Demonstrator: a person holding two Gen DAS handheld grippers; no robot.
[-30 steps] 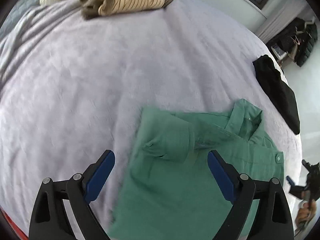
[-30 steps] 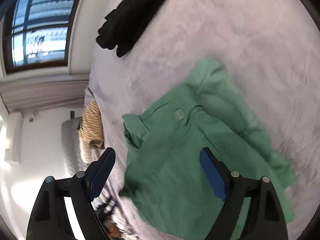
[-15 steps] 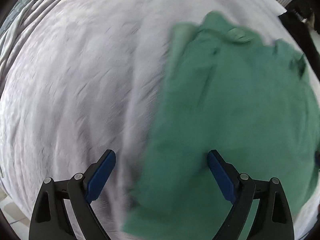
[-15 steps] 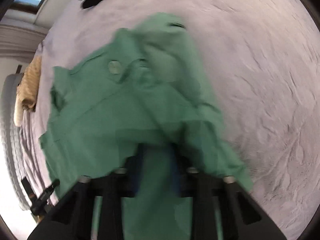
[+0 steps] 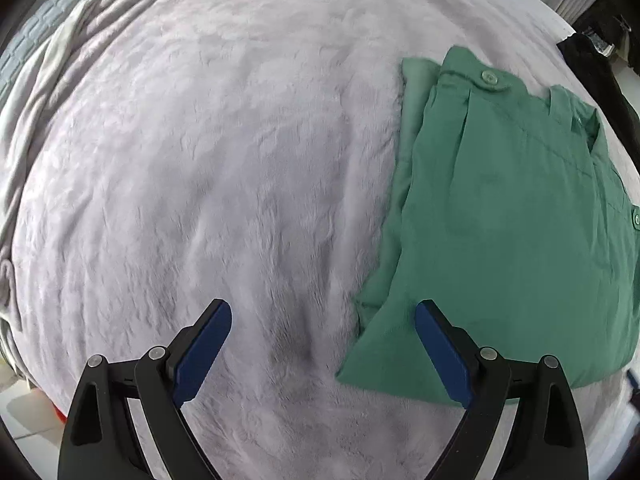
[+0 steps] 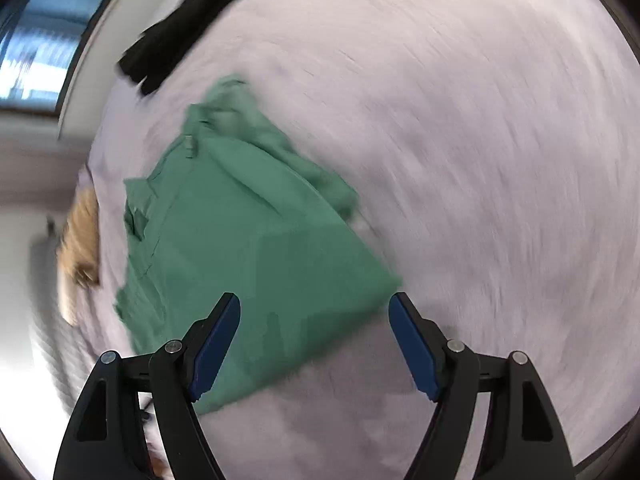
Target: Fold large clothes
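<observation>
A green buttoned shirt (image 5: pixel 504 216) lies folded on the lilac blanket (image 5: pixel 220 168), at the right of the left wrist view. My left gripper (image 5: pixel 322 344) is open and empty above the blanket, its right finger over the shirt's near left corner. In the blurred right wrist view the shirt (image 6: pixel 248 248) lies left of centre. My right gripper (image 6: pixel 314 340) is open and empty, hovering over the shirt's near edge.
A black garment (image 6: pixel 176 36) lies beyond the shirt, also at the right edge of the left wrist view (image 5: pixel 600 72). A tan striped garment (image 6: pixel 80 236) and a pillow sit at the bed's head. A window (image 6: pixel 36 44) is at far left.
My right gripper was shut on the shirt half a second ago; it has opened and drawn back. The shirt now lies flat. My left gripper has shifted left of the shirt, staying open.
</observation>
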